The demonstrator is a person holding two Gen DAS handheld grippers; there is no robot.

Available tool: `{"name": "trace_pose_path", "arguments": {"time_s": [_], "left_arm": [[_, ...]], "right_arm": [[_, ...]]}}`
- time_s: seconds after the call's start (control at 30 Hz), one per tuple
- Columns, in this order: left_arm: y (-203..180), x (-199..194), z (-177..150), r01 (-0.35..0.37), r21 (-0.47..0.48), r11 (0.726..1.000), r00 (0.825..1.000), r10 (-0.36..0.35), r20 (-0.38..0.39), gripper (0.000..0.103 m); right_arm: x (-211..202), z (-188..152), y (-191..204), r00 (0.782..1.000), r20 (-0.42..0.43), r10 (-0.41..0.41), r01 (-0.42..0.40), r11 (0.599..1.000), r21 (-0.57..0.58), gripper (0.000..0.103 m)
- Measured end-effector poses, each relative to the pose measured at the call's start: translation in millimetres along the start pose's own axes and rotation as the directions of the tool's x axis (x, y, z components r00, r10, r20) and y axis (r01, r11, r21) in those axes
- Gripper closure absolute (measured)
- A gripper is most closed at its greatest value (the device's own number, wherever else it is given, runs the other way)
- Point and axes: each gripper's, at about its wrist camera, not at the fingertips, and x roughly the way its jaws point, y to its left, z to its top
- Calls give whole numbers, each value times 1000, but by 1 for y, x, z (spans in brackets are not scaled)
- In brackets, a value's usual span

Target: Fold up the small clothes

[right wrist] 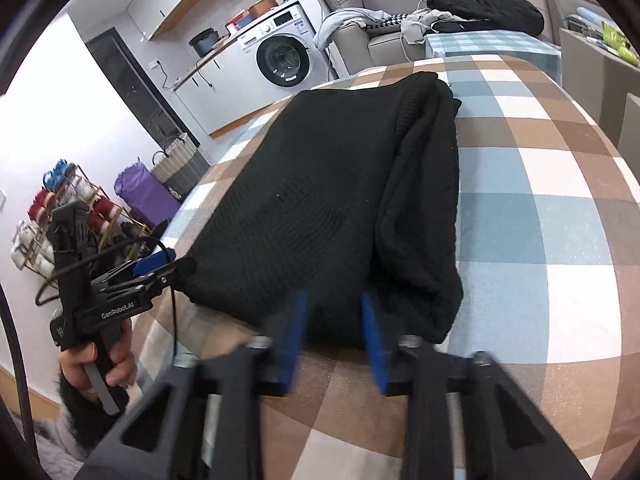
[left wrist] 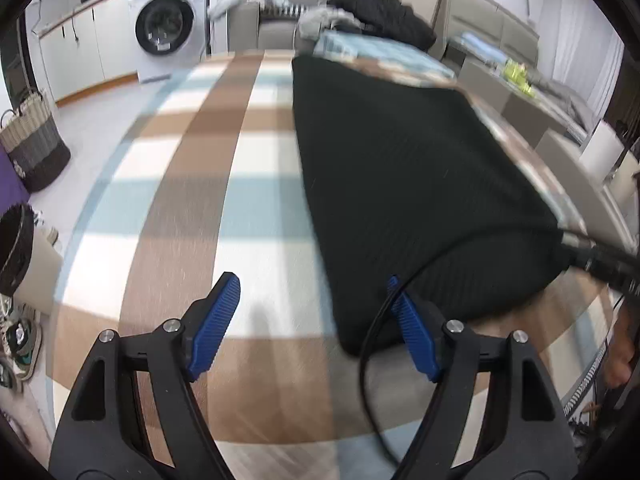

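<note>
A black ribbed knit garment, folded into a thick rectangle, is seen lying flat on the table covered with a brown, blue and white checked cloth. A doubled fold of the garment is stacked along the edge farthest from the white front-loading washing machine, which stands well beyond the garment's far end.

The left gripper is shown with its blue ribbed fingers spread wide and nothing held between them; it is placed at the near corner of the garment, one finger over bare cloth, the other at the garment's edge. In the right wrist view this gripper appears just at the garment's near corner; contact cannot be judged.

The right gripper is blurred, its jaws partly apart at the garment's near edge; a grip on the fabric cannot be told.
</note>
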Motion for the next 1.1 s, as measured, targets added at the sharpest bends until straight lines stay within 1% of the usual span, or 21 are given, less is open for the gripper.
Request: {"name": "trace_pose_path", "arguments": {"time_s": [0.07, 0.13, 0.23, 0.27, 0.33, 0.4, 0.47, 0.5, 0.57, 0.6, 0.63, 0.67, 0.73, 0.77, 0.83, 0.93, 1.0, 1.03, 1.1], "left_arm": [[3, 4, -5, 4, 6, 1000, 1000, -3, -21, 28], [3, 4, -8, -4, 19, 1000, 1000, 4, -20, 26], [2, 6, -8, -18, 47, 999, 999, 19, -27, 24], [3, 6, -8, -15, 48, 999, 999, 17, -28, 24], [4, 5, -9, -7, 45, 999, 1000, 8, -27, 24], [5, -1, -10, 5, 45, 999, 1000, -4, -13, 24], [3, -10, -12, 12, 57, 998, 1000, -12, 10, 24], [2, -16, -14, 12, 67, 998, 1000, -14, 28, 24], [-2, -30, -18, 14, 91, 996, 997, -20, 69, 24], [-4, -36, -20, 11, 98, 995, 996, -20, 85, 24], [-6, -42, -22, 7, 104, 995, 995, -17, 102, 22], [-8, -48, -24, 4, 107, 994, 993, -17, 116, 20], [-13, -59, -27, 1, 110, 994, 988, -18, 153, 16], [-15, -63, -29, 0, 113, 994, 986, -19, 165, 15], [-20, -71, -33, 1, 124, 992, 983, -24, 182, 14], [-28, -83, -39, -9, 134, 991, 980, -19, 200, 13], [-34, -94, -42, -10, 147, 989, 974, -24, 227, 13], [-37, -101, -45, -14, 159, 987, 969, -26, 247, 8], [-43, -115, -49, -32, 172, 985, 958, -19, 286, 1]], "right_arm": [[-11, 4, -2, 997, 63, 39, -40, 999, 8, 97], [-17, 8, -3, 995, 88, 53, -54, 998, 16, 98], [-7, 10, -12, 999, 38, 26, -29, 997, 65, 98], [1, 9, -20, 1000, 3, 9, -9, 995, 102, 98], [8, 5, -23, 999, -34, -4, 8, 993, 115, 97], [4, 4, -18, 1000, -27, -5, 8, 996, 94, 91], [-4, 5, -14, 1000, -16, -19, 21, 997, 71, 75], [-8, 5, -11, 1000, -7, -30, 30, 998, 58, 69], [-18, 4, -9, 997, 32, -67, 66, 997, 32, 37], [-22, 3, -7, 994, 57, -93, 92, 996, 17, 30], [-27, 2, -5, 991, 81, -111, 111, 994, 3, 21], [-31, 0, -4, 988, 101, -119, 120, 993, -8, 16], [-38, -1, -3, 985, 127, -118, 120, 993, -11, 12], [-41, -3, -3, 985, 139, -107, 109, 994, -7, 12], [-47, -7, -3, 982, 164, -88, 90, 996, -2, 12], [-56, -12, 0, 978, 193, -81, 82, 997, 5, 11], [-61, -14, 2, 975, 208, -75, 75, 997, 7, 10], [-63, -15, 4, 975, 213, -61, 62, 998, 3, 10], [-66, -17, 11, 975, 214, -66, 69, 998, -8, 10]]}}
